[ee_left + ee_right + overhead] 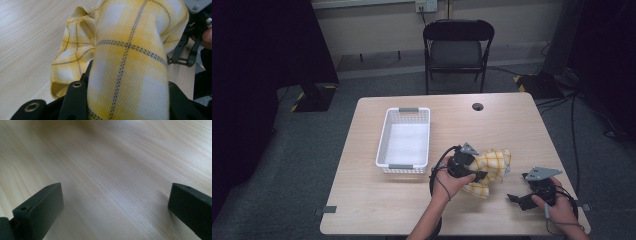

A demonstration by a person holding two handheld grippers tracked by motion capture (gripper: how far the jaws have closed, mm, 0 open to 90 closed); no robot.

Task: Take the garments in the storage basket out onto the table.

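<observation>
Cloth (493, 165) gripped by left gripper (477, 172), jaws pinching yellow plaid fabric.
Right gripper (518, 199) wide, holding nothing; next likely carrying cloth to white basket (384, 145).

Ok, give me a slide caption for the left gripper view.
Left gripper shut on a bunched yellow plaid cloth above the wooden table.

No legible text, label, brand, number or sign anywhere on table, cloth or basket.
</observation>
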